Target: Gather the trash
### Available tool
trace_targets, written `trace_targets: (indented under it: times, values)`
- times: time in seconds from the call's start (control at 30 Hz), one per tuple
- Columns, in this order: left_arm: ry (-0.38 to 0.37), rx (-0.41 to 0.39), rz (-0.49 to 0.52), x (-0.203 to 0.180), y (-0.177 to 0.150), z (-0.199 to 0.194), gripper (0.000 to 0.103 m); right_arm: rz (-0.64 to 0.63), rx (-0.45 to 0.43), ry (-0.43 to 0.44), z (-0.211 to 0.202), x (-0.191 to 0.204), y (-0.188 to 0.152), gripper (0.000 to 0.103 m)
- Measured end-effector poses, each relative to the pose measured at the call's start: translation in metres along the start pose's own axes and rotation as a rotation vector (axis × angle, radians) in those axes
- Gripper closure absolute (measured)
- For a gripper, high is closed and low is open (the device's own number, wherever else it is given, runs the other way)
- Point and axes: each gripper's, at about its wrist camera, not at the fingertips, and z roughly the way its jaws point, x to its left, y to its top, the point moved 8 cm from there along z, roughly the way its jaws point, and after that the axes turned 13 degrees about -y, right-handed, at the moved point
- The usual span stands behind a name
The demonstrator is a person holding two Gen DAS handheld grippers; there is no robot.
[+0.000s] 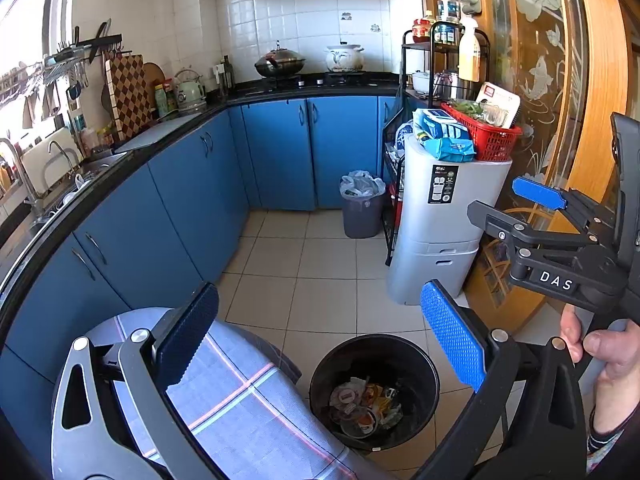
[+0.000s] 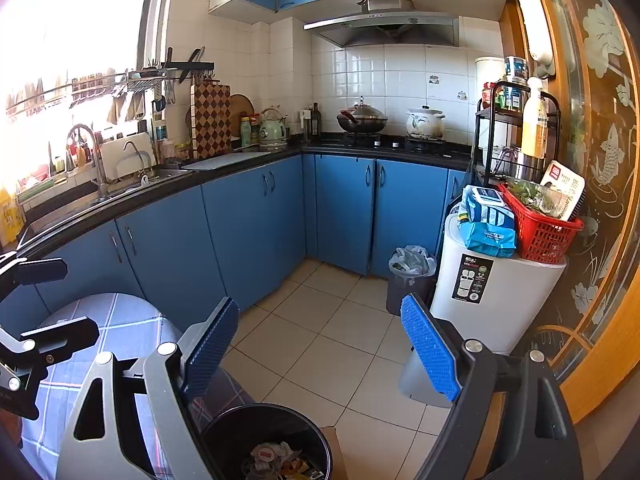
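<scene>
Both tools were spread wide and held nothing: the left tool (image 1: 320,344) hovered above the floor with its pads well apart, and the right tool (image 2: 320,348) hung likewise, empty, its own frame showing at the right edge of the left wrist view with a hand (image 1: 612,356) on its grip. Directly below and between the left tool's pads stood the black bin (image 1: 374,390) on the tiled floor, its bottom littered with trash (image 1: 366,402), wrappers and small packets as far as could be told. Just beside the bin, to the left, was a round table under a checked cloth (image 1: 240,396); the part of it in view bore nothing. Farther off, against the blue cabinets, a grey bin (image 1: 362,210) lined with a plastic bag stood near a tall white container (image 1: 440,232) carrying blue packs and a red basket (image 1: 488,136). With the trash lying in the black bin and neither tool gripping anything, the collecting seemed either finished for what was near or paused between pieces. No loose scrap showed on the floor, so the next move would likely call for searching the surroundings for a further piece, then closing a tool on it.
</scene>
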Motion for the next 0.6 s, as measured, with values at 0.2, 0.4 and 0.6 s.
trace_targets:
  times: [0.2,0.4,0.6]
  values:
    - [0.002,-0.004,0.005,-0.0028,0.0008,-0.0004,0.003,-0.005,0.002,-0.003,-0.0002,0.0023,-0.0004,0.022]
    - [-0.003,-0.007,0.004,-0.0035,0.0024,-0.0018,0.003,-0.003,0.005,0.001,-0.0002,0.004,-0.0007,0.022]
    - [-0.002,-0.006,0.01,-0.0072,0.0045,-0.002,0.003,-0.014,0.009,-0.002,0.0007,0.0057,-0.0015,0.022]
